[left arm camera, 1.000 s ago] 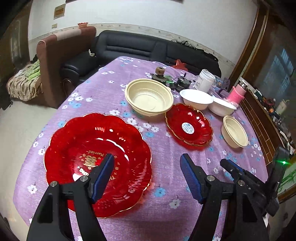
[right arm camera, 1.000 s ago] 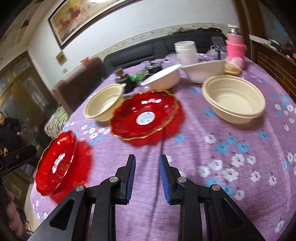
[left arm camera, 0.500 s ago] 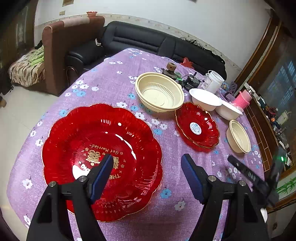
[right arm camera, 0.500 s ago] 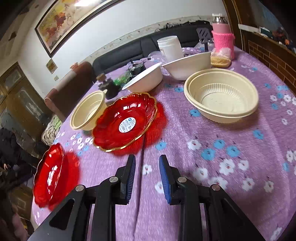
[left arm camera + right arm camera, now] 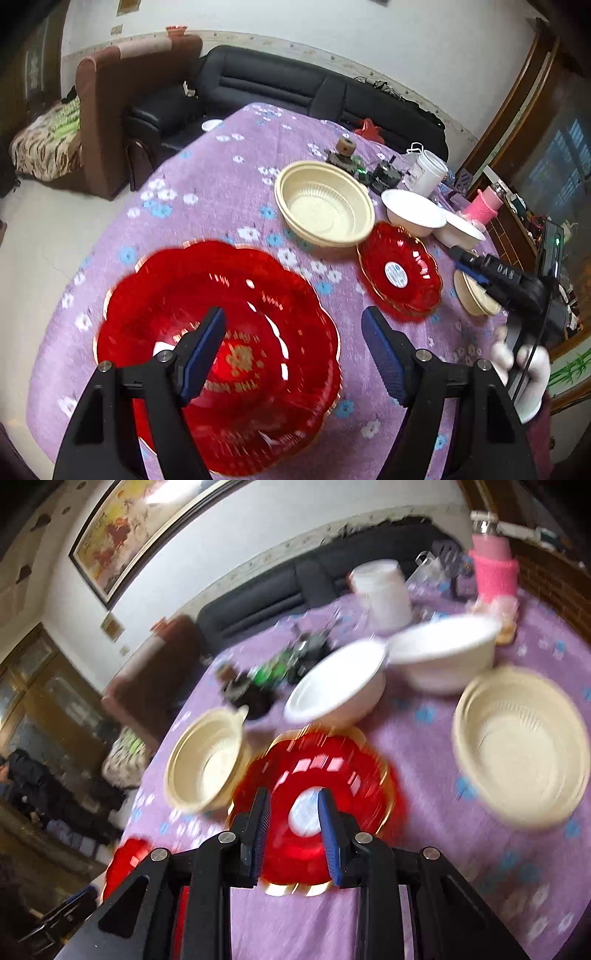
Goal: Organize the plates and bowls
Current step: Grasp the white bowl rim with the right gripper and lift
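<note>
The large red plate (image 5: 218, 354) lies flat in the lower centre of the left wrist view, gold lettering in its well, on a purple cloth with blue and white flowers that covers the surface (image 5: 221, 177). The left gripper (image 5: 291, 354) hangs over the plate's right half with its jaws spread wide and nothing between them. Up and right of it sits a small red plate (image 5: 400, 273) with a white round sticker at its centre, just beside a wide cream bowl (image 5: 325, 203) that is empty. Further right are two empty white bowls (image 5: 413, 214), close together, and a smaller cream bowl (image 5: 474, 295) partly hidden by the right gripper (image 5: 465, 260) reaching in from the right edge, held by a white-gloved hand (image 5: 524, 365). In the blurred right wrist view that gripper (image 5: 293, 830) hovers over the small red plate (image 5: 332, 775), jaws narrowly parted and gripping nothing. Behind the dishes stand a white tub (image 5: 428, 173), a pink-sleeved bottle (image 5: 484, 206) and some small dark clutter. Beyond the surface a black sofa (image 5: 295, 92) runs along the white wall, a brown armchair (image 5: 110, 110) at upper left, and a framed painting (image 5: 118, 531) hangs high.
</note>
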### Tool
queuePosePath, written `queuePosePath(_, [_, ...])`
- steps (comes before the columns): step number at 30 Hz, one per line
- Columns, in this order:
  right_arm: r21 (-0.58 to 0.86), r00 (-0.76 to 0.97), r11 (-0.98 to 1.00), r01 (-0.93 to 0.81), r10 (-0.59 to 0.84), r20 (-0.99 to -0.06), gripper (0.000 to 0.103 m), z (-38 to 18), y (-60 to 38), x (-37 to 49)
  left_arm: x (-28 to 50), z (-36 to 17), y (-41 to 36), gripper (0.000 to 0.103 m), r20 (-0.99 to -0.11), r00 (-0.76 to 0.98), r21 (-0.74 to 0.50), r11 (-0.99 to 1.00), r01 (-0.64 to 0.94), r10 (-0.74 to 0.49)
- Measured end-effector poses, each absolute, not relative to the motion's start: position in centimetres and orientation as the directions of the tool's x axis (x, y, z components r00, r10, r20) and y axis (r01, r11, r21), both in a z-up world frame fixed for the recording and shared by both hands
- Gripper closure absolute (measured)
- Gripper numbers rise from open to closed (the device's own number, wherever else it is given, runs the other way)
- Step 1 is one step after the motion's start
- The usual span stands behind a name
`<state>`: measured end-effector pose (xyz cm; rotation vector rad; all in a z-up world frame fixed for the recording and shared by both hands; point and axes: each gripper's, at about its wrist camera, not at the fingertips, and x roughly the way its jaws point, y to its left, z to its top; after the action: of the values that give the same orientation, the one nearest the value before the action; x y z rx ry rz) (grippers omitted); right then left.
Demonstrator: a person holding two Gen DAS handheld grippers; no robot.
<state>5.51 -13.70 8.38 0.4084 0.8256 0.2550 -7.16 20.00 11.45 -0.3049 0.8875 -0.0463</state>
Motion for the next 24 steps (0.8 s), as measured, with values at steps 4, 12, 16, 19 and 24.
queuePosePath(4, [0.431,0.67,0.901,0.039,0.297,-0.68,0.074,8.2,-15.9,8.8,-6.3,11.0,20.3,0.027,-0.756,0.626,-0.299,0.952,-0.072,-0.19])
queuePosePath(12, [0.517,0.637,0.837,0.18,0.301,-0.71,0.074,5.3,-17.0,15.9,-4.8,9.5,18.7,0.027,-0.767,0.592,-0.329,0.944,-0.031,-0.248])
queuePosePath(16, [0.507,0.626,0.831,0.23,0.272,-0.731,0.072,4.2,-16.7,18.0,-4.4,9.3,18.0,0.027,-0.775,0.58,-0.322,0.947,-0.02,-0.251])
queuePosePath(19, [0.499,0.608,0.835,0.232,0.276,-0.744,0.074,3.5,-16.7,18.6,-4.1,9.1,17.2,0.027,-0.776,0.577,-0.316,0.949,-0.007,-0.254])
queuePosePath(24, [0.513,0.597,0.83,0.218,0.303,-0.743,0.091,3.0,-17.8,18.0,-3.8,8.7,15.9,0.027,-0.783,0.562,-0.323,0.946,0.001,-0.268])
